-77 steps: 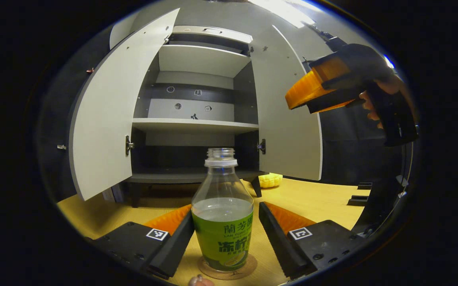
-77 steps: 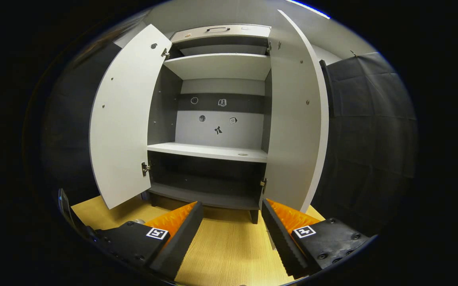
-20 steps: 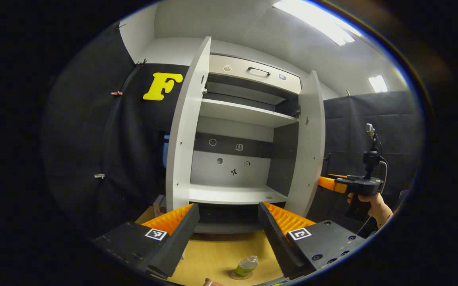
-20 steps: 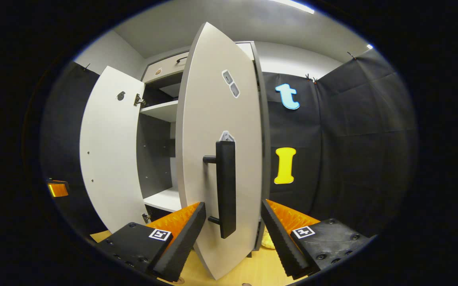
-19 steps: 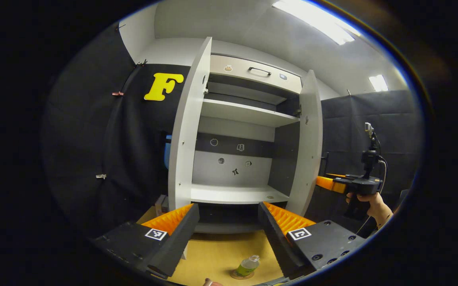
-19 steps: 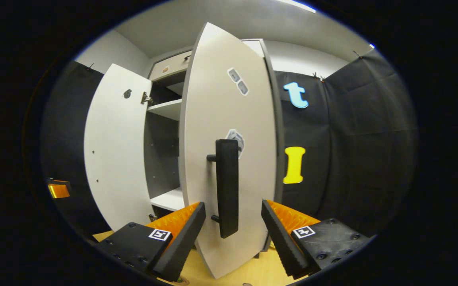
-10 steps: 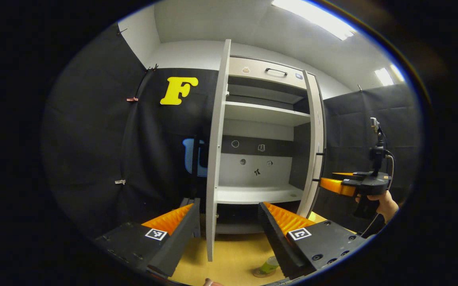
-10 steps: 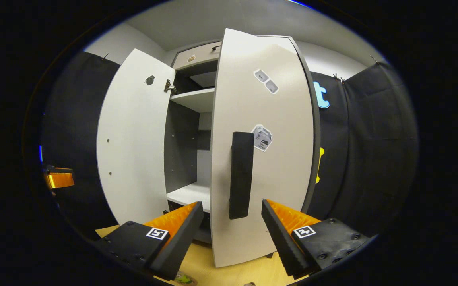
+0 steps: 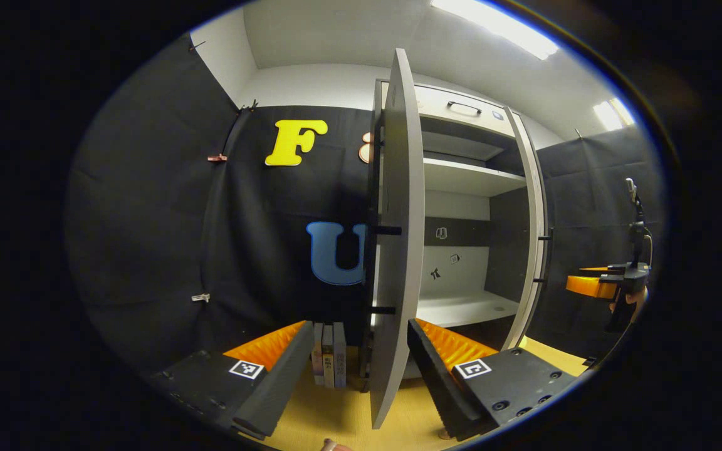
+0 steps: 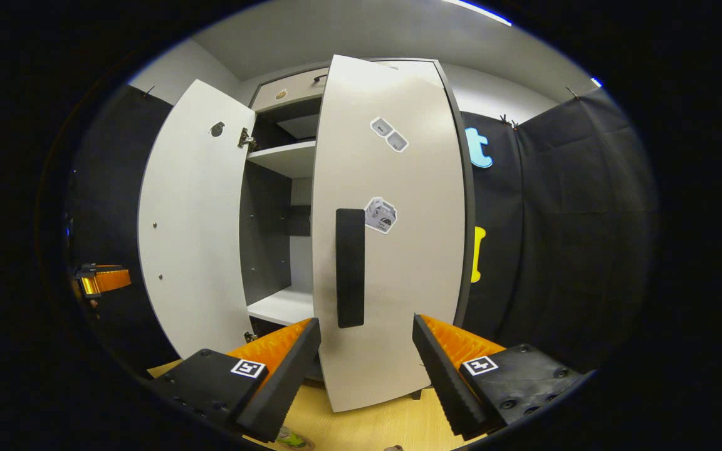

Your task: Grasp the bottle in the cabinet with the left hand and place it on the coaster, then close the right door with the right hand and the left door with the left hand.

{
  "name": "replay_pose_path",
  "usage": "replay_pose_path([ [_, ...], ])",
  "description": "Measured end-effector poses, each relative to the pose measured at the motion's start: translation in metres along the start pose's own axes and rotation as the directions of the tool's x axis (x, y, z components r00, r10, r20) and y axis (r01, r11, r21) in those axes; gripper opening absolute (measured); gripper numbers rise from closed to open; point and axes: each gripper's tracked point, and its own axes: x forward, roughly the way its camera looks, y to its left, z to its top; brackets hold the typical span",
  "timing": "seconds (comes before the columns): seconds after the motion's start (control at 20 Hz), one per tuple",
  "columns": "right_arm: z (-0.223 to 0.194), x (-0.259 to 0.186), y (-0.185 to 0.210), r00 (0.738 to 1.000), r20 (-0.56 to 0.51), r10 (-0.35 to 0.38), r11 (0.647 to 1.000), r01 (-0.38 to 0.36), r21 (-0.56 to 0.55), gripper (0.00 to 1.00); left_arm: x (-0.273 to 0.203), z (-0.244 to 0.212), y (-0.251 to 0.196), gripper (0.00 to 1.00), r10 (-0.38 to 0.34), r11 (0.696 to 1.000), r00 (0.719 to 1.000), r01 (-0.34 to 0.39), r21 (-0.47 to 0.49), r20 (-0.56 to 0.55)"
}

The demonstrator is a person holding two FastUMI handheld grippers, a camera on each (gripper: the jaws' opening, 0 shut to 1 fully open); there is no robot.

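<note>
- Black cloth walls close in the booth, and a pale wooden worktop carries a tall grey-and-white cabinet.
- Judging by how things lie, the step in hand is closing the right door; it stands partly swung in, with a gap to the cabinet front.
- Its dark upright handle sits just above and between the fingers of the right hand-held gripper, whose jaws are apart and hold nothing.
- To do it well, I would press flat on the door face beside the handle and follow the hinge arc, easing off near the frame so the door does not bounce back.
- Pushing low or off to one edge could twist the door or let a finger slide off the smooth panel.
- The left door is wide open and seen nearly edge-on in the left gripper view; the left hand-held gripper has its jaws apart around that edge without gripping it.
- That gripper should hold off until the right door is home, so the two doors do not meet.
- A small green-and-clear bit at the bottom edge of the right gripper view is probably the bottle, on the worktop outside the cabinet; whether it sits on a coaster cannot be made out.
- Some books stand on the worktop beside the cabinet.
</note>
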Motion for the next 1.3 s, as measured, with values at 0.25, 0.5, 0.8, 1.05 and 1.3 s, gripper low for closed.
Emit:
replay_pose_path([
  [0.25,0.001,-0.002,0.0,0.998,0.004,-0.058,0.998,0.058,-0.004,0.98,0.024,0.0,0.008,0.95,-0.032,0.999,0.999,0.032,0.026,0.005],
  [0.5,-0.004,0.002,0.003,0.997,-0.009,-0.081,0.997,0.081,0.004,0.98,0.03,-0.003,0.0,0.94,-0.102,0.995,0.995,0.102,-0.008,0.0],
  [0.8,-0.007,0.01,0.006,0.997,-0.022,-0.07,0.998,0.07,0.001,0.98,0.033,-0.006,-0.031,0.92,-0.151,0.989,0.989,0.151,-0.008,0.002],
  [1.05,-0.006,0.012,-0.007,0.997,-0.026,-0.076,0.997,0.076,-0.006,0.98,0.045,-0.012,-0.081,0.93,-0.254,0.966,0.967,0.254,-0.05,0.004],
  [1.3,-0.005,0.006,-0.032,0.995,-0.028,-0.092,0.996,0.092,0.01,0.98,0.07,-0.022,-0.137,0.93,-0.343,0.938,0.939,0.343,-0.059,0.004],
])
